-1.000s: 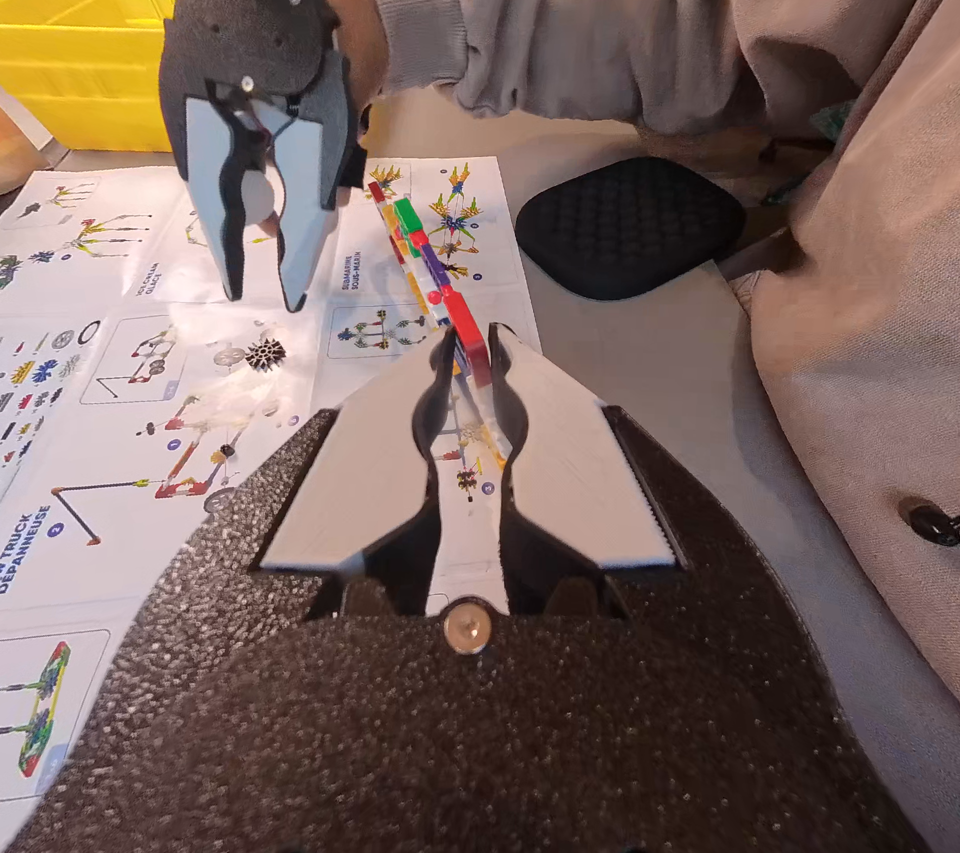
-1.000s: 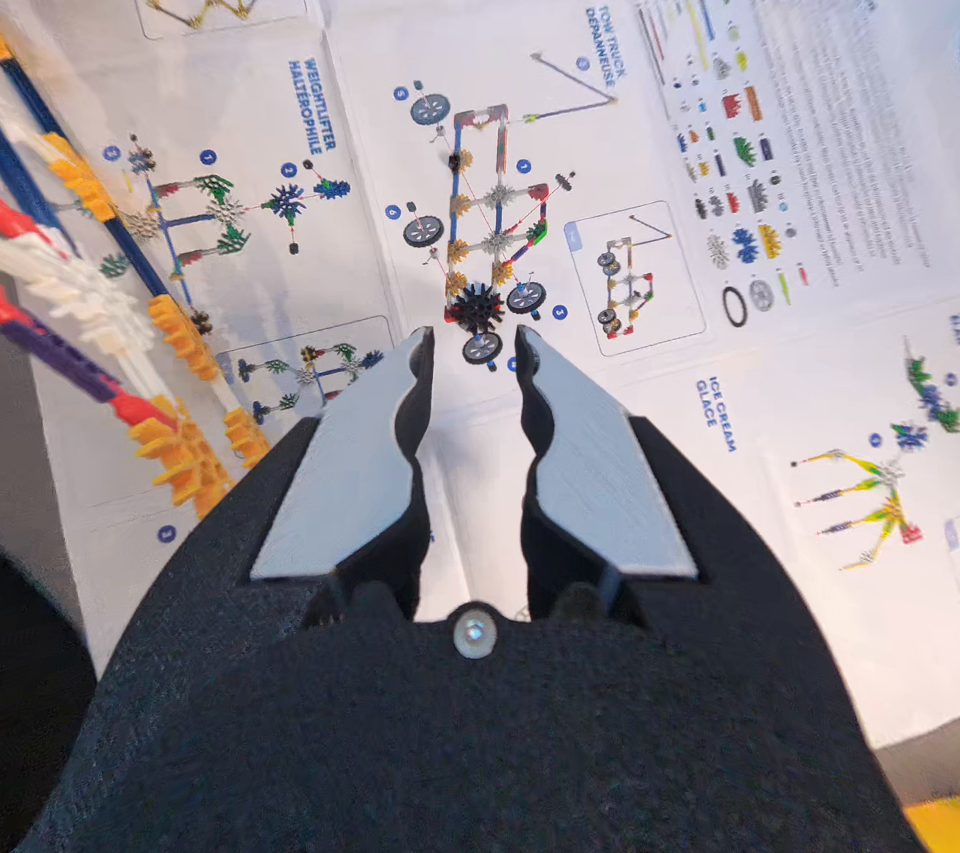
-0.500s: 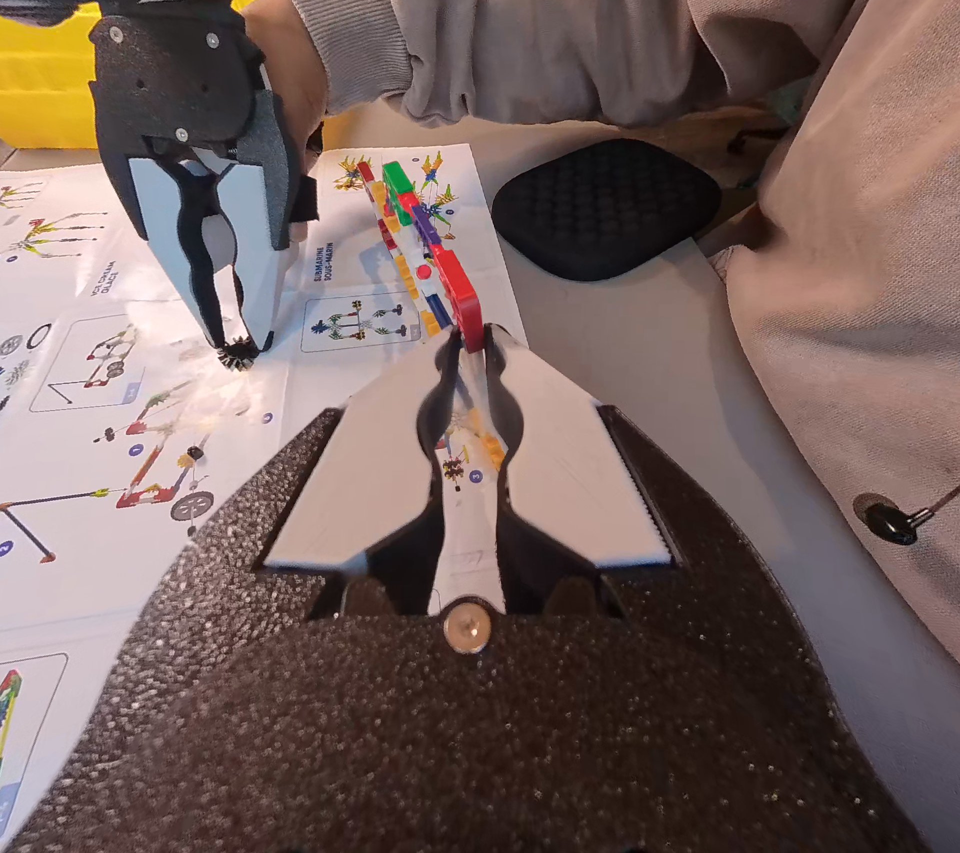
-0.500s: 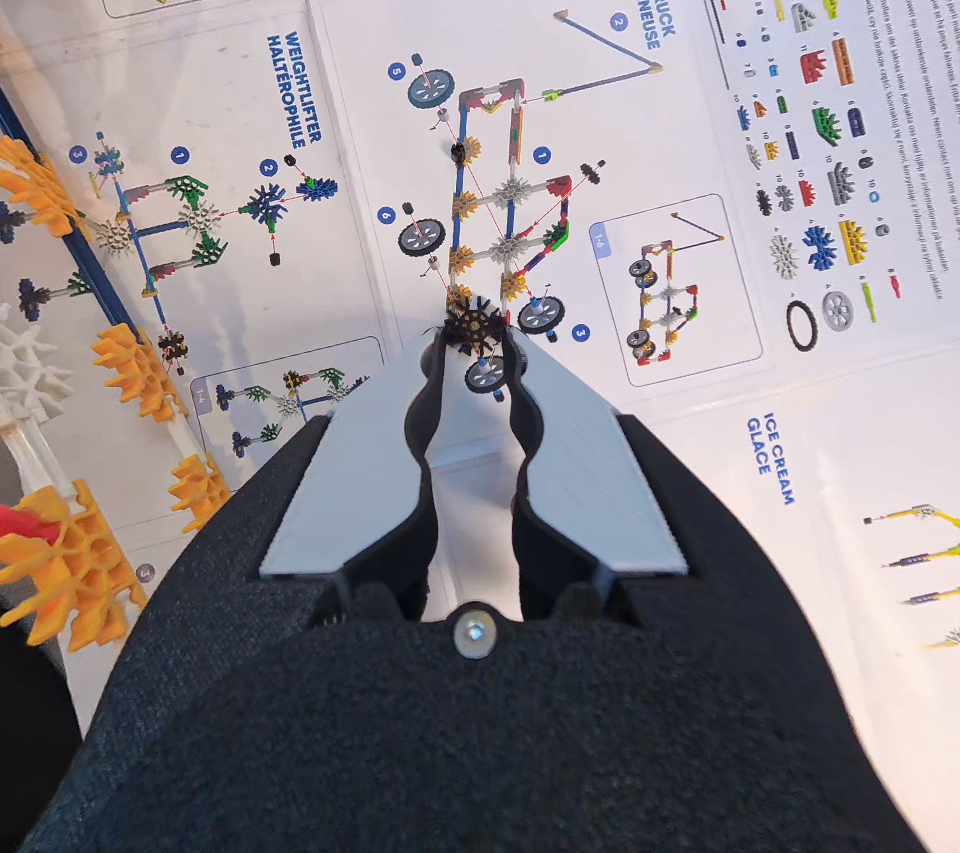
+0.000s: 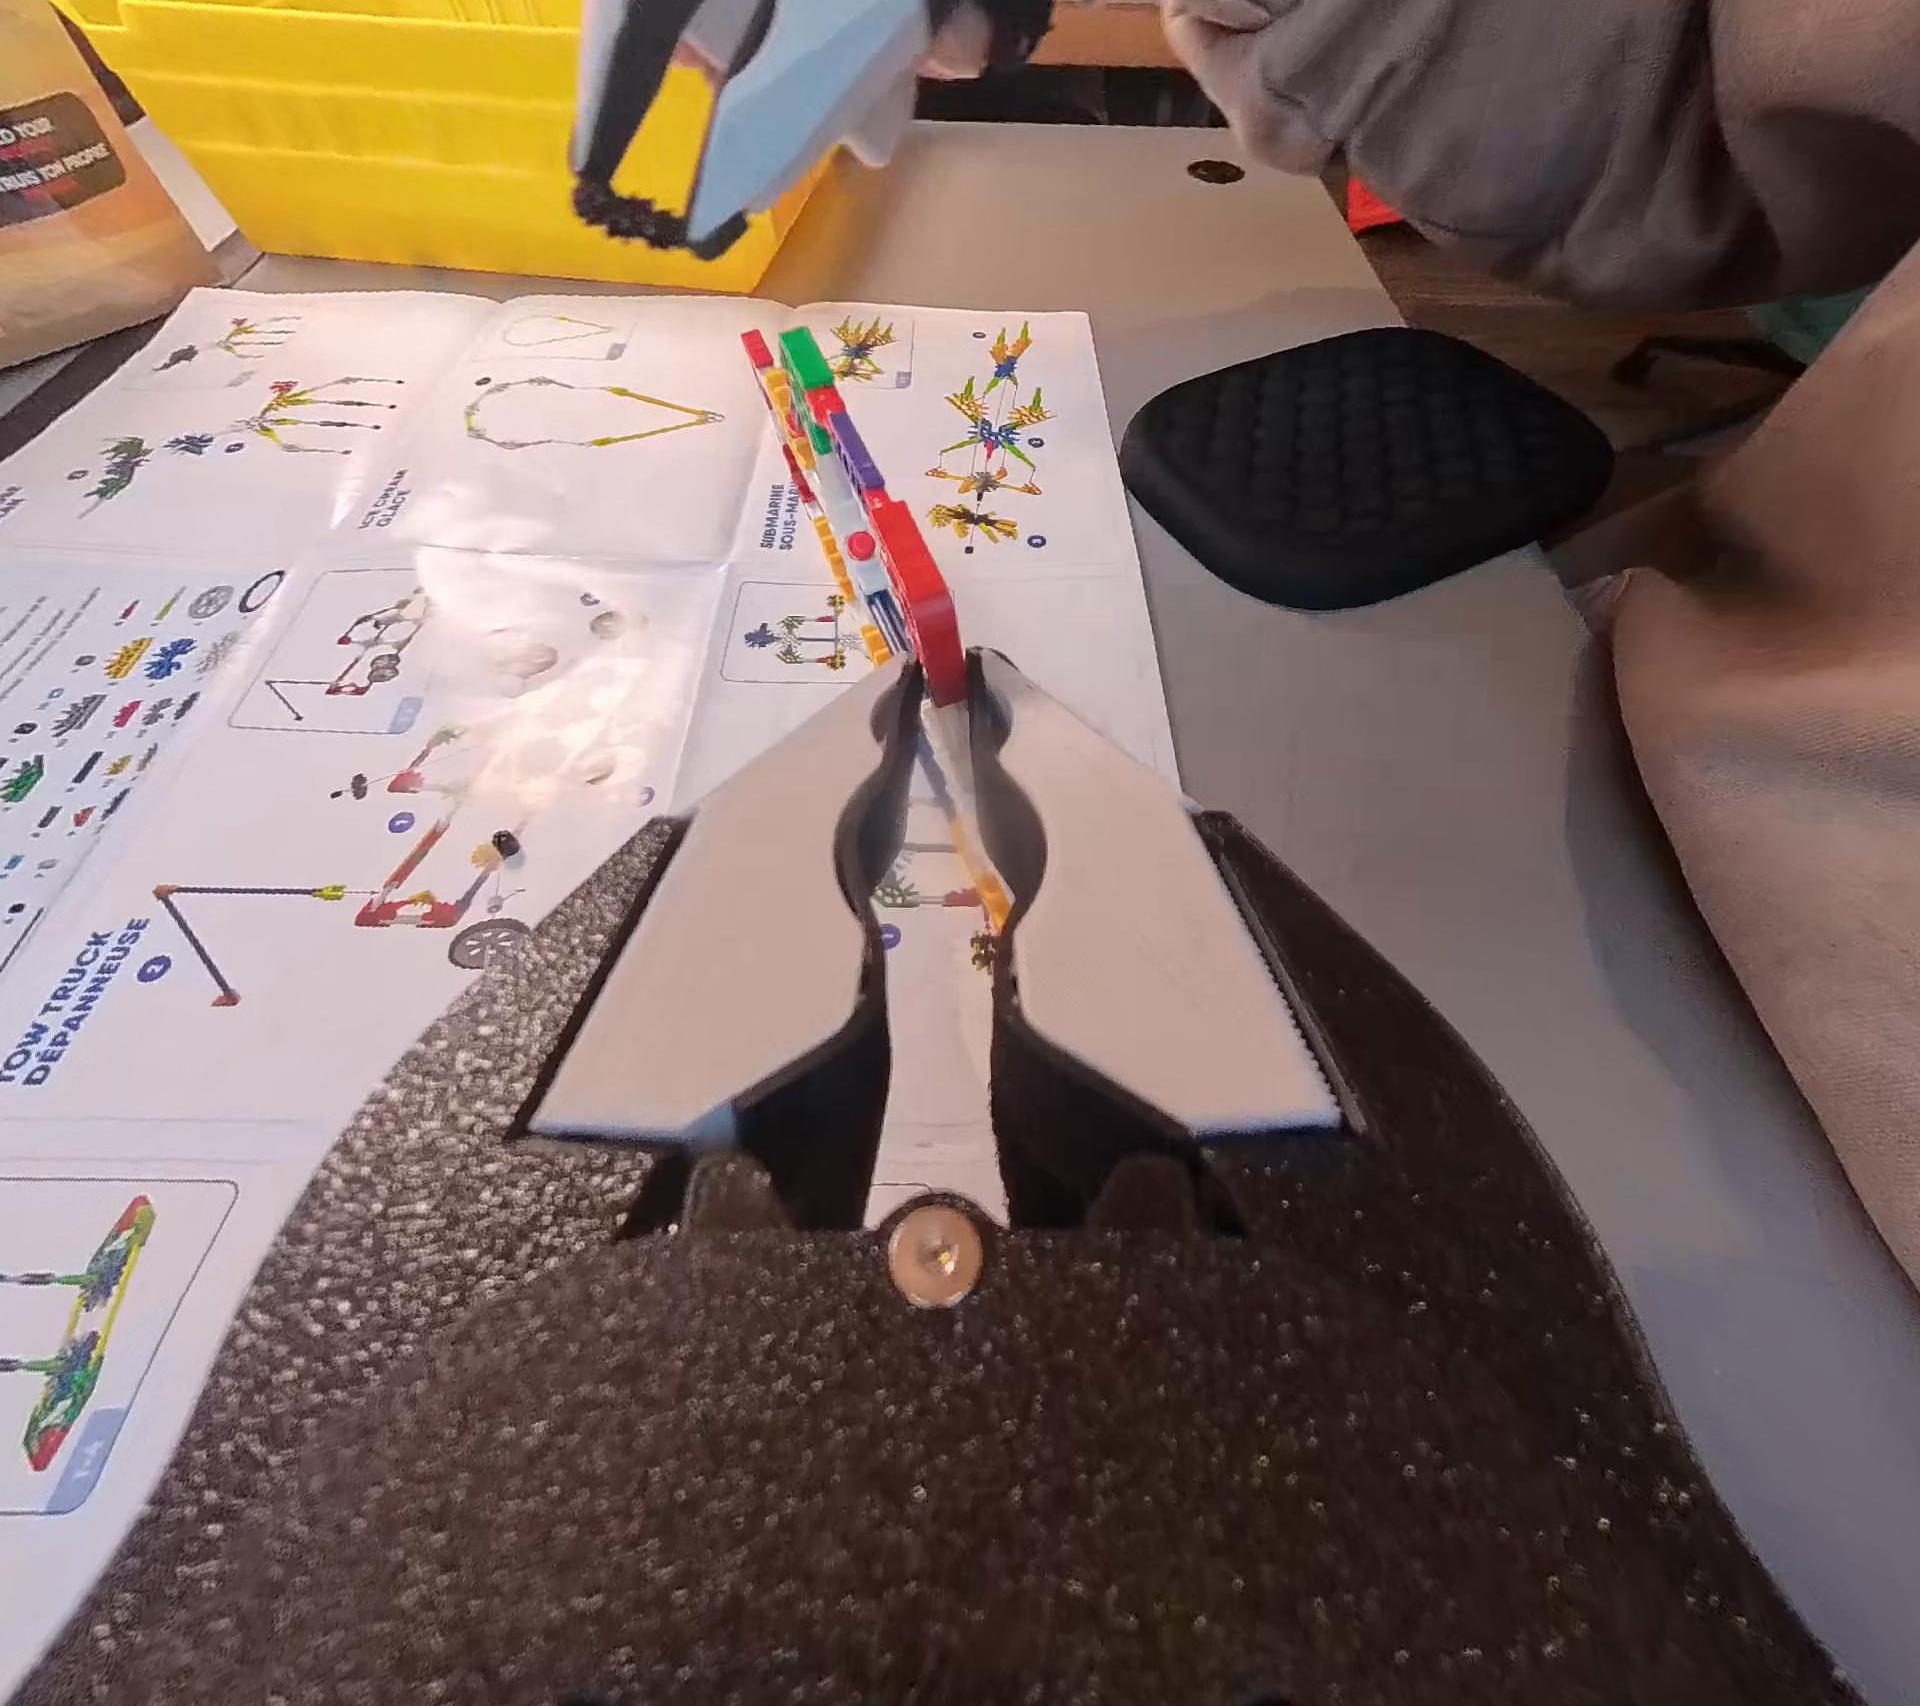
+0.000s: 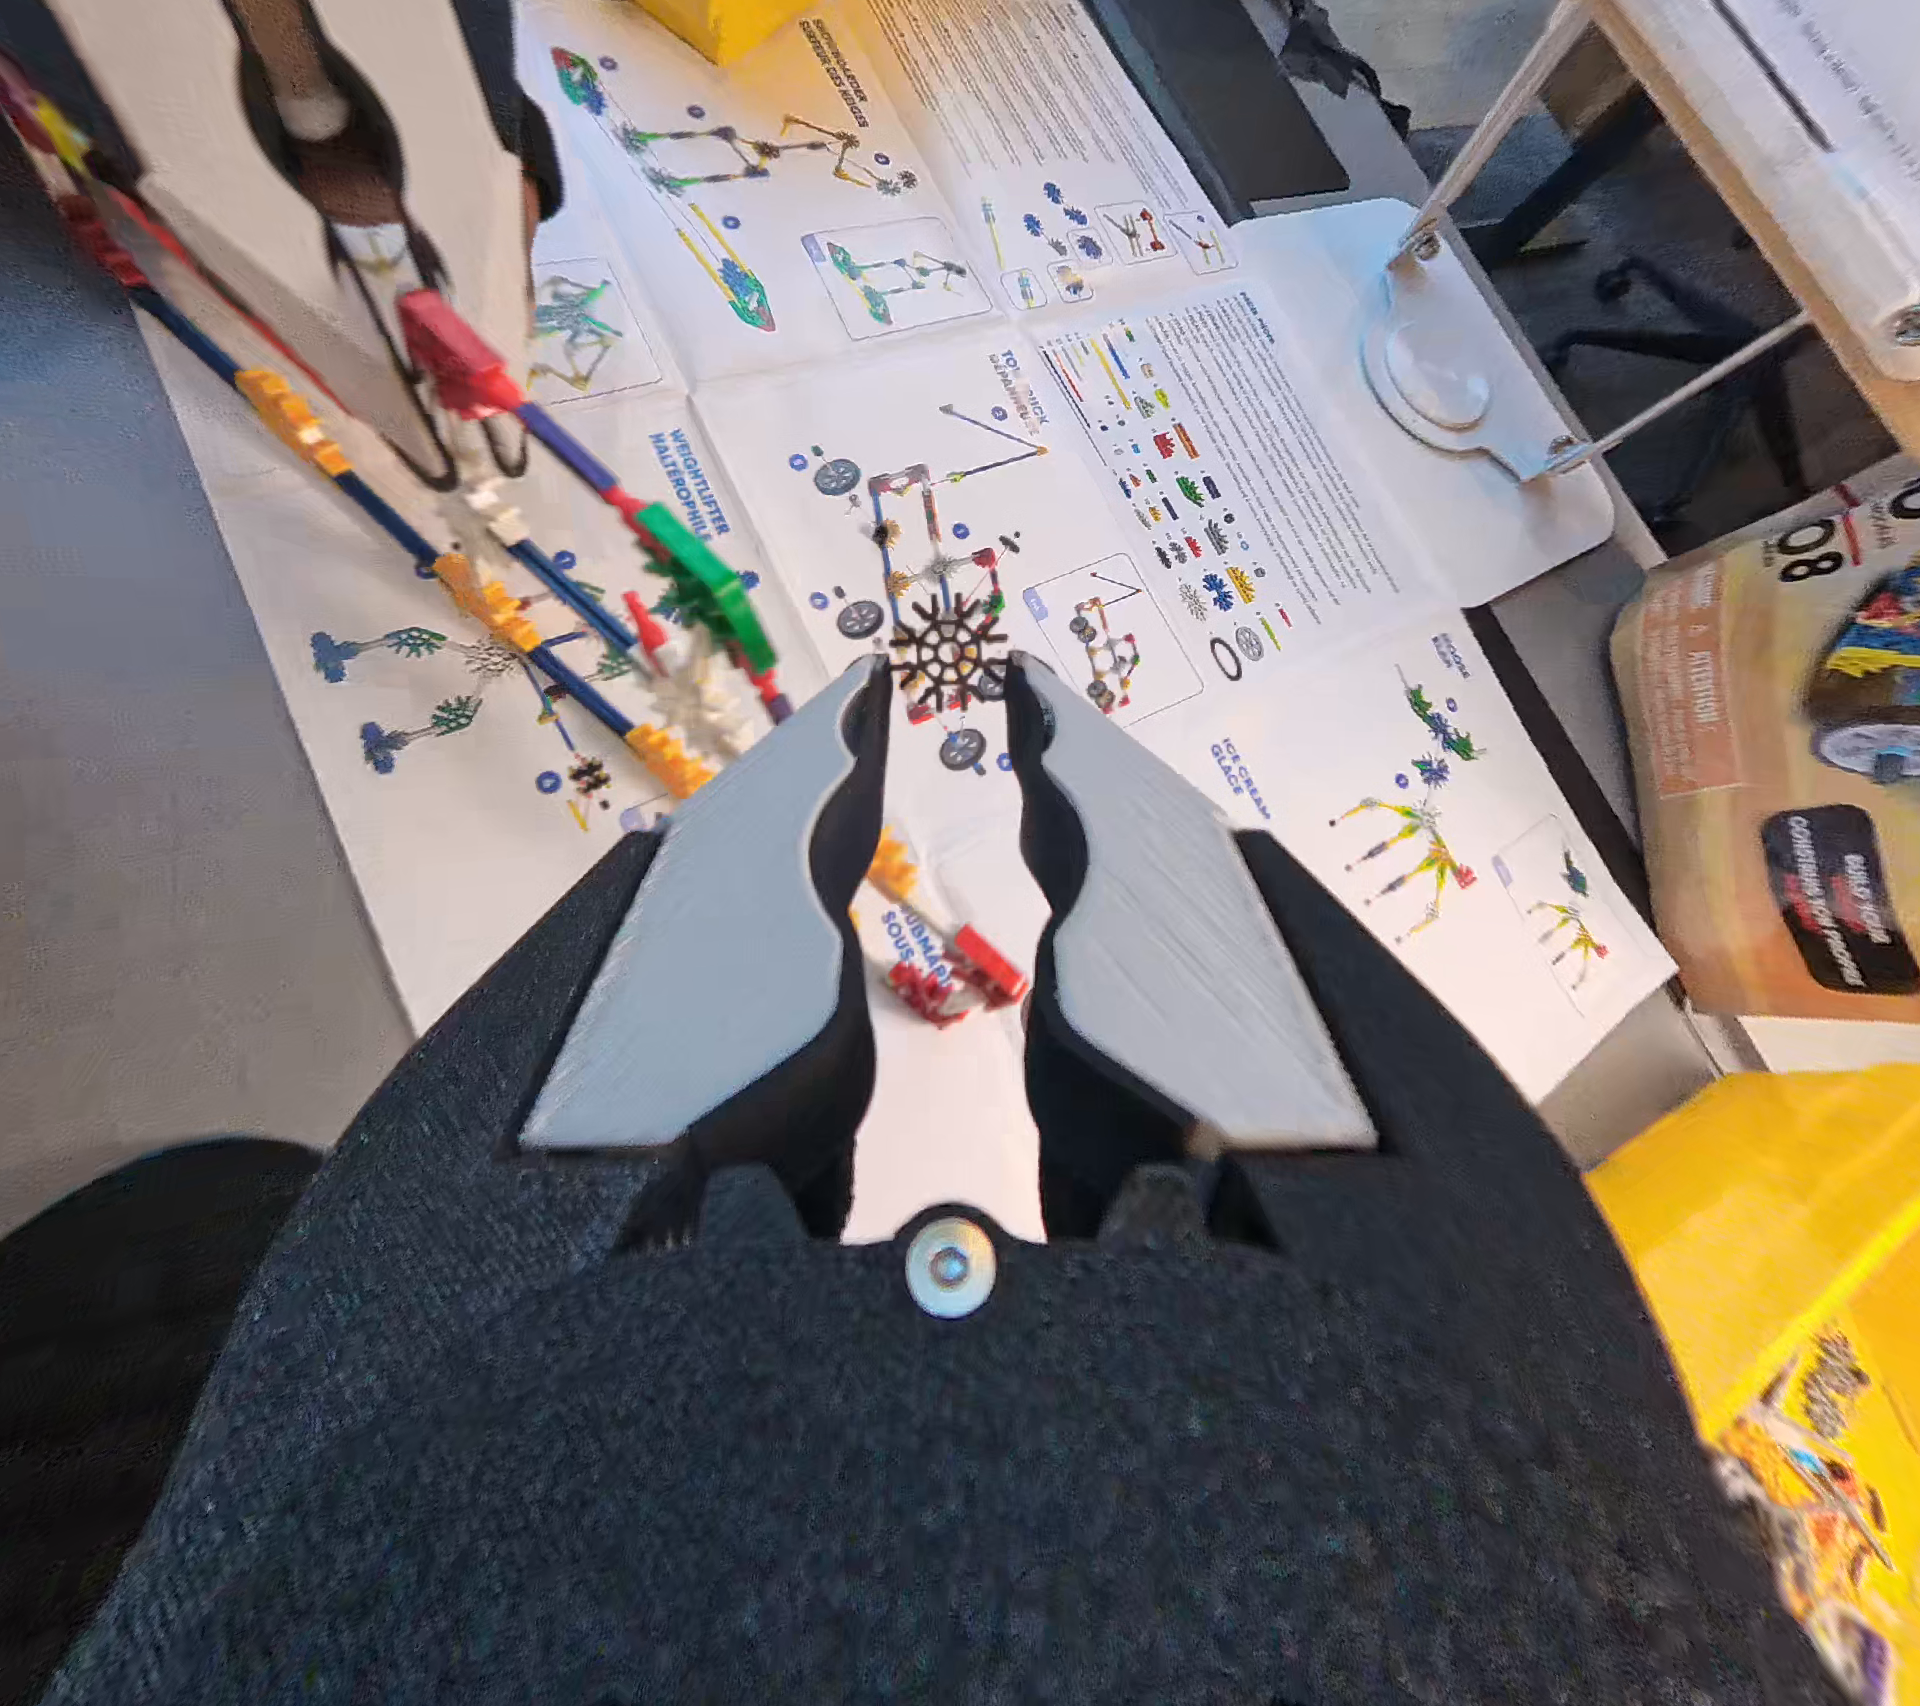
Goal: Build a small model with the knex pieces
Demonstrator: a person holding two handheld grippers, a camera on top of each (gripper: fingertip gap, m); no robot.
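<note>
The left tongs [image 5: 940, 685] have a coarse, speckled matt black shell, smooth pale matt finger plates and a bright metal screw; between their tips sits glossy red plastic of the rod-and-connector model [image 5: 847, 493]. The right tongs [image 6: 945, 669] have a finer-grained matt black shell and light grey plates with faint ridged lines, and pinch a black plastic snowflake connector [image 6: 948, 654]. Under both lies a glossy, creased paper instruction sheet [image 5: 447, 617] that throws glare, on a smooth matt grey table [image 5: 1351, 825]. Beyond the left tongs: a shiny yellow plastic bin [image 5: 343, 129], a dimpled matt black pad [image 5: 1361, 461], a soft beige knit sleeve [image 5: 1507, 15]
</note>
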